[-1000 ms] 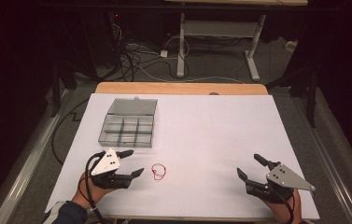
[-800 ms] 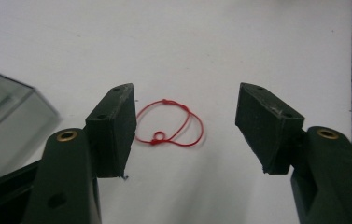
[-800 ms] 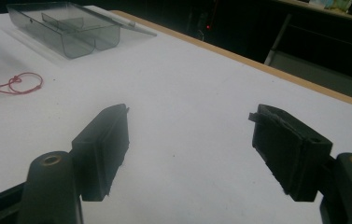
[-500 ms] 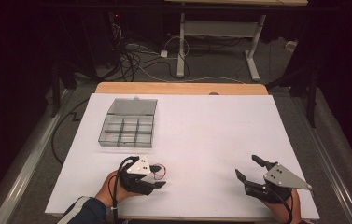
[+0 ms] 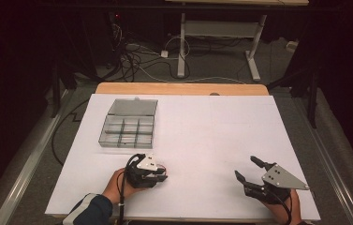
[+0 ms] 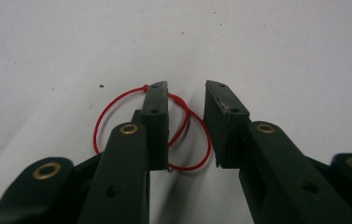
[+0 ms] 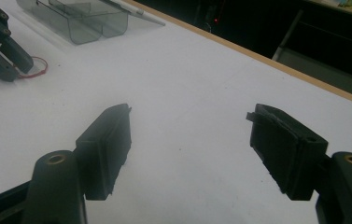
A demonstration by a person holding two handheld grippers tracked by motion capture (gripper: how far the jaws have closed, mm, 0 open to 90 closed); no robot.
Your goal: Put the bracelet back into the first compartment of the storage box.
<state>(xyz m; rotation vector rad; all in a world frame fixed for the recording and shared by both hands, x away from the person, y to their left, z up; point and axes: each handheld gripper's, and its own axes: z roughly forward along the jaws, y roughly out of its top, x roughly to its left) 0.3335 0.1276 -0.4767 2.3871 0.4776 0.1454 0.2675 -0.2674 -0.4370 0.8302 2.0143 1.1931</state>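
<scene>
My left claw (image 6: 186, 100) sits down on the table (image 5: 202, 126), jaws just closing over the red string loop (image 6: 197, 154), not yet pinching. My right claw (image 7: 190, 140) rests spread wide, well apart.

From my remote station I see the white table (image 5: 202, 140) running from 12 o'clock down to 6. The clear compartment box (image 5: 128, 124), lid open, sits at 10 o'clock. The left gripper (image 5: 161, 174) is at 7 o'clock over a red rubber band (image 5: 164, 168); its jaws have just been closing. The right gripper (image 5: 246, 169) rests at 5 o'clock, jaws spread wide, nothing between them.
</scene>
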